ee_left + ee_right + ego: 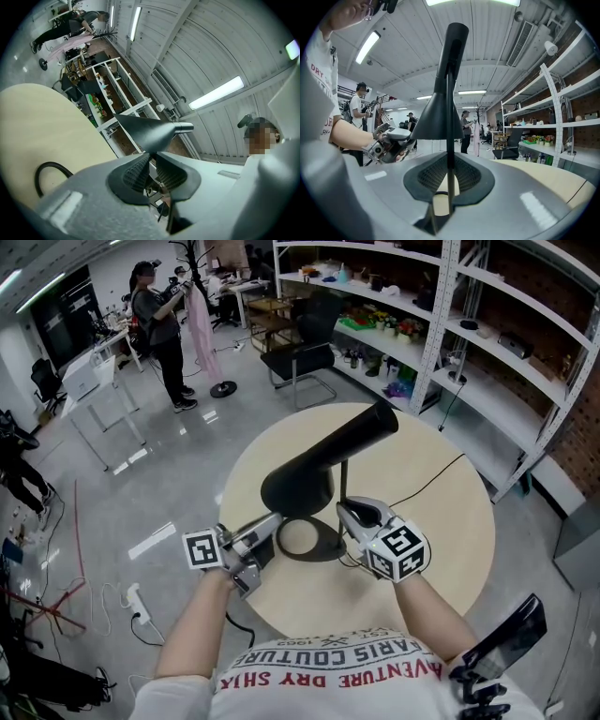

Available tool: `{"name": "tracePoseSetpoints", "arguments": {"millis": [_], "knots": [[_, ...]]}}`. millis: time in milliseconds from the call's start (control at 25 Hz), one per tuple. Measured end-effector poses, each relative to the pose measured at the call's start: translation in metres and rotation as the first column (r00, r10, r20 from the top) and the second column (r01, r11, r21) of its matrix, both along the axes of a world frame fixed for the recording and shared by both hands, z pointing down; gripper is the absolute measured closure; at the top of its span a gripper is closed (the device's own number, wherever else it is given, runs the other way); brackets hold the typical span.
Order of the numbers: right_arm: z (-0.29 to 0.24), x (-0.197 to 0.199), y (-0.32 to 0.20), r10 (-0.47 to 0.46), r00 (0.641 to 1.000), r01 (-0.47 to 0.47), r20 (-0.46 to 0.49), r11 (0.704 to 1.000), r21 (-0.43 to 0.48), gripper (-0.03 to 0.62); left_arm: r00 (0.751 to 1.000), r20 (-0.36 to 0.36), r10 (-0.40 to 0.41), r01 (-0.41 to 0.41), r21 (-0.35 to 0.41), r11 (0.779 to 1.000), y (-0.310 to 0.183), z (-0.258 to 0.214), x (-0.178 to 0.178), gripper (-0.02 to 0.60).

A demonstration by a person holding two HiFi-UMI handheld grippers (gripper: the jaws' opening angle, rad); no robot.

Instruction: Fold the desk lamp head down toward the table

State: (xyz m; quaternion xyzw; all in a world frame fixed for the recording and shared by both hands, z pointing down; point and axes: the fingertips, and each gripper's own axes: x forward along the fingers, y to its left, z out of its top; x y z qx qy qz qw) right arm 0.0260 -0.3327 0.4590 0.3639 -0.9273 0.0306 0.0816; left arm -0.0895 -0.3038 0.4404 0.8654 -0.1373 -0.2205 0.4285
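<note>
- Left tool (270,527) is pinching the lamp head (323,460) at its rim; the head is slanting up and away from it.
- Right tool (346,513) is clamping the upright stem (342,486).

Bright, even indoor light; strong fisheye bending in both gripper views.

Ceiling strip lights (216,93) burn out to white glare, and the glossy floor (155,540) carries pale reflections of them. Against that ceiling the lamp head (439,112) and lamp stem (450,159) read near-black. Shadows on the table (450,549) are faint. Straight shelving (562,91) bows toward the dark round edges, and the closest foreground looks soft, perhaps out of focus.
</note>
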Motion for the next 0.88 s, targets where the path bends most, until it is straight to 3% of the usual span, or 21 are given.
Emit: {"name": "tracePoseSetpoints", "arguments": {"millis": [360,520,680,880], "knots": [[0.001,0.002,-0.002,0.005,1.0,-0.005,0.006,1.0,-0.005,0.549,1.0,-0.023,0.008,-0.008,0.001,1.0,-0.002,-0.001,0.002,0.529],[0.003,0.005,-0.002,0.007,1.0,-0.007,-0.016,1.0,-0.029,0.542,0.999,0.012,-0.034,0.033,0.032,0.999,-0.004,0.002,0.002,0.52],[0.002,0.014,0.003,0.04,0.999,-0.041,-0.037,0.999,-0.026,0.54,0.983,0.14,-0.119,0.105,0.104,0.989,-0.007,0.006,-0.005,0.506],[-0.005,0.025,0.022,0.068,0.997,-0.069,-0.035,0.997,-0.035,0.554,0.919,0.301,-0.253,0.2,0.195,0.96,-0.002,0.012,-0.025,0.503]]}}
